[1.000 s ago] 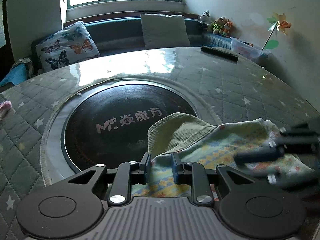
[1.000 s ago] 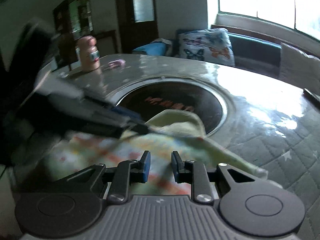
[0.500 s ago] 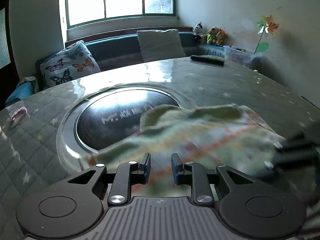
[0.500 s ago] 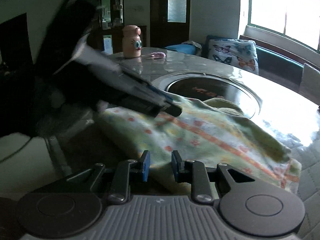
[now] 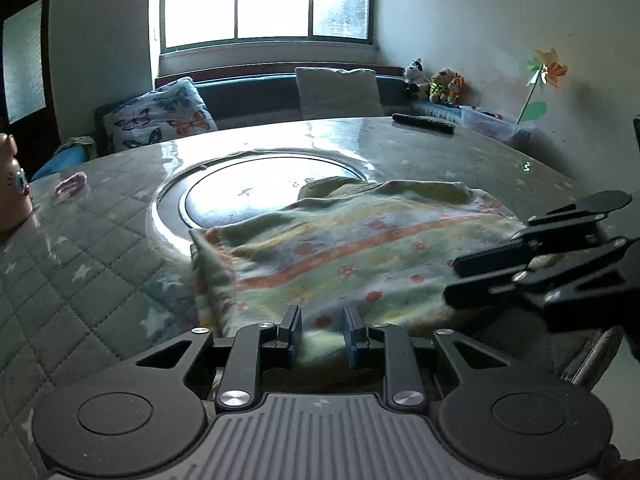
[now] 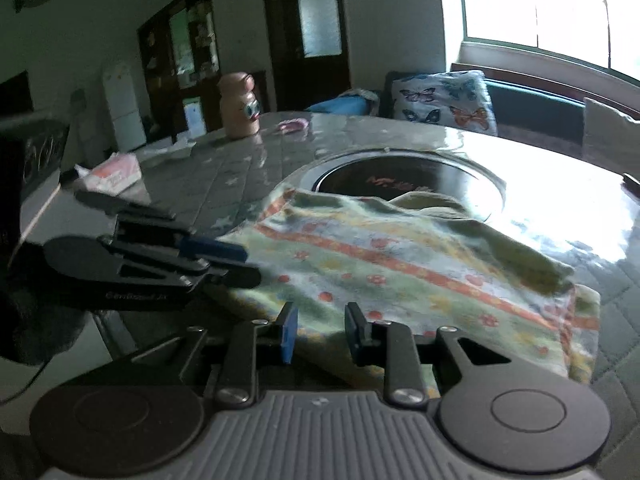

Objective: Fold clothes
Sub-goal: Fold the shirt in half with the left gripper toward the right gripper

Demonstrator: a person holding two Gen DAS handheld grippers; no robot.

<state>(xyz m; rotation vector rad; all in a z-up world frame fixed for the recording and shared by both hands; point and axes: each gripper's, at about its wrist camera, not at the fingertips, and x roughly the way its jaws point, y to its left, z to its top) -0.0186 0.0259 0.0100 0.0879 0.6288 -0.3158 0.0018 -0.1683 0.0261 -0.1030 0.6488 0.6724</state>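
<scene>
A small patterned garment [image 5: 352, 248], pale green with orange stripes and red dots, lies spread on the round table by the near edge; it also shows in the right wrist view [image 6: 400, 268]. Its far part overlaps the dark round inset [image 5: 256, 196]. My left gripper [image 5: 320, 330] is at the garment's near edge, jaws a little apart with cloth between them; it also shows from the side in the right wrist view [image 6: 236, 264]. My right gripper [image 6: 318, 332] is at the same near edge further right, jaws a little apart over the hem; it also shows in the left wrist view [image 5: 452, 280].
The table has a quilted star-pattern cover [image 5: 92, 264] under clear plastic. A pink figurine bottle [image 6: 239, 106], a pink small item [image 5: 71, 186] and a tissue pack [image 6: 116, 174] sit to the left. A dark remote [image 5: 423, 123] lies at the far side. The table edge runs just below both grippers.
The garment was lifted and swung toward the near edge; now it lies flat. Both grippers have drawn back to its near hem.
</scene>
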